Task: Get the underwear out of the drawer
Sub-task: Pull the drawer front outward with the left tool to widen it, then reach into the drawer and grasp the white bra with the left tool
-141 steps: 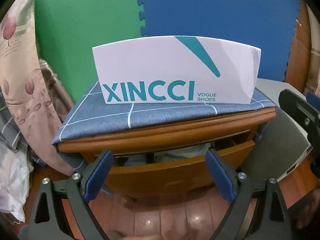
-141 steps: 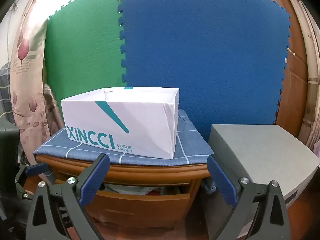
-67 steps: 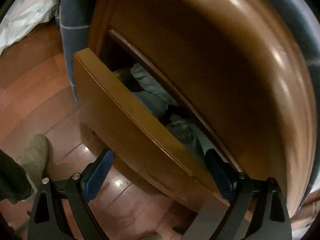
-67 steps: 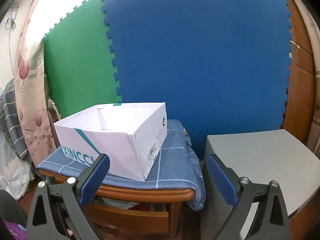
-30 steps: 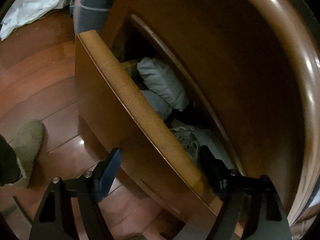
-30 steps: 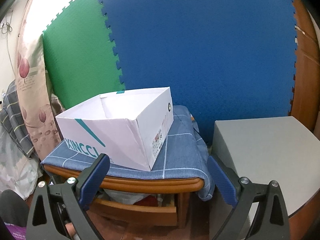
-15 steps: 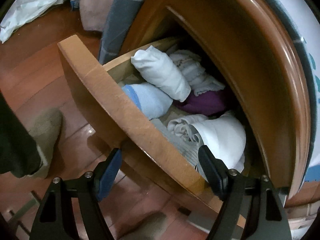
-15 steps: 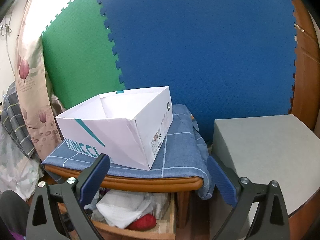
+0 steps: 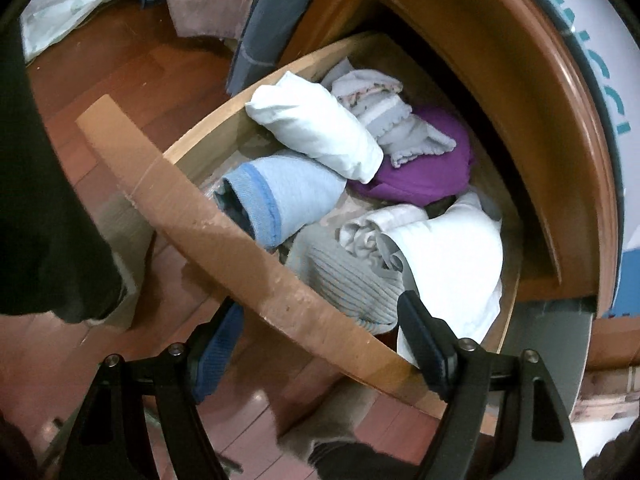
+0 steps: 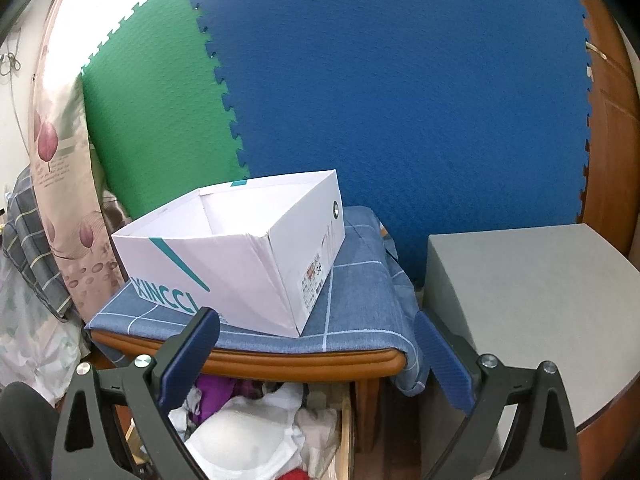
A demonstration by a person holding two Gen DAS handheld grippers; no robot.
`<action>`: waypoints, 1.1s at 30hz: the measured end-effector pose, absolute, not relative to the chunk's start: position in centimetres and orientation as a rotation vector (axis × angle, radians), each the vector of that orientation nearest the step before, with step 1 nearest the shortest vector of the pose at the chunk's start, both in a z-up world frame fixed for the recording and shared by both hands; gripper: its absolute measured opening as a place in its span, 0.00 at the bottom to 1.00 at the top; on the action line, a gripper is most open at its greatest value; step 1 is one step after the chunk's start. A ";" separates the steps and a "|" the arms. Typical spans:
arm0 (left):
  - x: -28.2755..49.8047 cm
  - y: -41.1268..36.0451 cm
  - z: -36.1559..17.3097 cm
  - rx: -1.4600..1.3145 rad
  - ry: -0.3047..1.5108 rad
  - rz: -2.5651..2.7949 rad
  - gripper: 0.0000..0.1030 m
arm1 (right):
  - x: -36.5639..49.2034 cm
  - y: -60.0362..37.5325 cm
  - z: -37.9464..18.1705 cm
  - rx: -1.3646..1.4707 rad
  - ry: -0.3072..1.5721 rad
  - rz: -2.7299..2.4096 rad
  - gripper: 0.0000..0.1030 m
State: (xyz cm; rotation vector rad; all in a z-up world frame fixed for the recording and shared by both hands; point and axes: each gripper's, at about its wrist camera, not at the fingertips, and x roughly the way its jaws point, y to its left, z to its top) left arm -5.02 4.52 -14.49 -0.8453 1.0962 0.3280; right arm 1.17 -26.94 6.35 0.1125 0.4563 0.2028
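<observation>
Our left gripper [image 9: 320, 340] straddles the wooden drawer front [image 9: 224, 236], jaws open; the soft, light white rolled underwear [image 9: 316, 124] should pinch easily mid-roll.

Drawer [image 9: 224, 240] pulled open, packed with rolled underwear [image 9: 316, 132] (white, blue, purple).
</observation>
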 end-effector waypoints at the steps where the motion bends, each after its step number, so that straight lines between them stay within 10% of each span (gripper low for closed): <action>1: -4.8 4.6 -14.1 -0.842 1.097 0.323 0.76 | 1.2 -26.9 6.4 0.113 0.457 0.204 0.97; 11: -5.3 5.1 -14.1 -0.702 1.055 0.333 0.83 | 1.2 -26.7 6.3 0.108 0.455 0.212 0.97; 33: -0.7 -0.2 -6.8 0.607 0.978 -0.001 0.91 | 0.6 -27.1 6.6 0.114 0.440 0.216 0.97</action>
